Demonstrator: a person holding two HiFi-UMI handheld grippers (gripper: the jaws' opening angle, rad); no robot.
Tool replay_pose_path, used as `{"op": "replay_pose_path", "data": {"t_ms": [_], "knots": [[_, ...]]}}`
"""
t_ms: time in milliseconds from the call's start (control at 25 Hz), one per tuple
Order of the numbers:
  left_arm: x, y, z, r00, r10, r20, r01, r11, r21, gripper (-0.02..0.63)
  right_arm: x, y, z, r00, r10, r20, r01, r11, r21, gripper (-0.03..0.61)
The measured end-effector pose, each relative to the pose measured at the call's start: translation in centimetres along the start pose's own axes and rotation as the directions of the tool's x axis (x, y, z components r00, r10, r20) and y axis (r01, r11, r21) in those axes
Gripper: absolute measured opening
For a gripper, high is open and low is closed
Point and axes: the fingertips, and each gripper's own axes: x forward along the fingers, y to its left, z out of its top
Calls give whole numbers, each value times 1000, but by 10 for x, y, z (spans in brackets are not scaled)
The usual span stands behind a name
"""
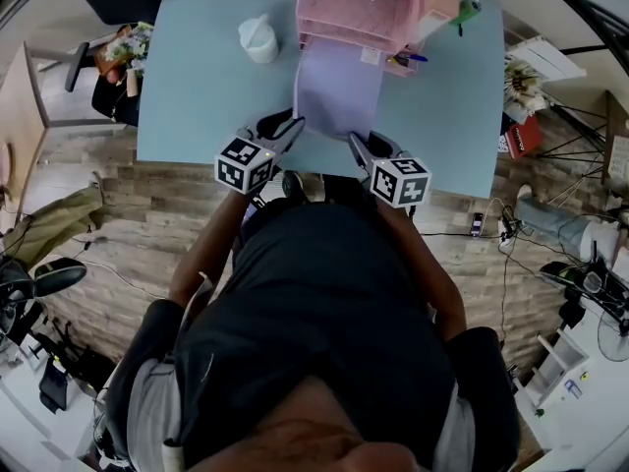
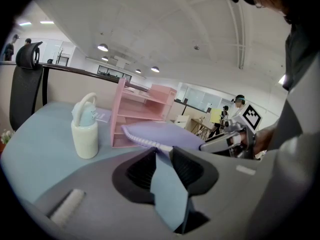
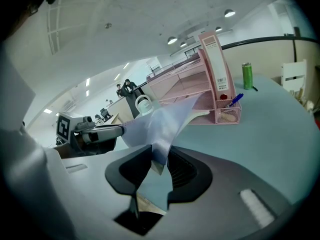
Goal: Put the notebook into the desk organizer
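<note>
While left gripper (image 1: 293, 124) and right gripper (image 1: 354, 140) clamp its near corners (equally close), notebook (image 1: 339, 96) lies long axis straight toward desk organizer (image 1: 364, 13), far edge at its base.

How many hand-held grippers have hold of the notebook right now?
2. The left hand-held gripper clamps the notebook at its near-left corner; the right hand-held gripper clamps its near-right corner. Neither grip is hidden.
</note>
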Motion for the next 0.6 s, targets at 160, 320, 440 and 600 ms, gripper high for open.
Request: {"op": "replay_pose_path", "data": {"t_ms": [160,320,440,600], "knots": [[3,-1,7,1000,7,10,-7,1000,21,163,1,-3,5,1000,6,0,-6,1000,-8,100],[7,2,10,1000,4,11,-4,1000,18,163,3,-7,11,1000,6,-3,-6,1000,-15,100],[12,7,10,1000,6,8,-6,1000,3,163,7,-10,14,1000,6,-9,-6,1000,-17,100],[17,11,6,1000,5,-18,-5,1000,-11,163,11,-15,17,1000,5,-20,-5,1000,-20,98]]}}
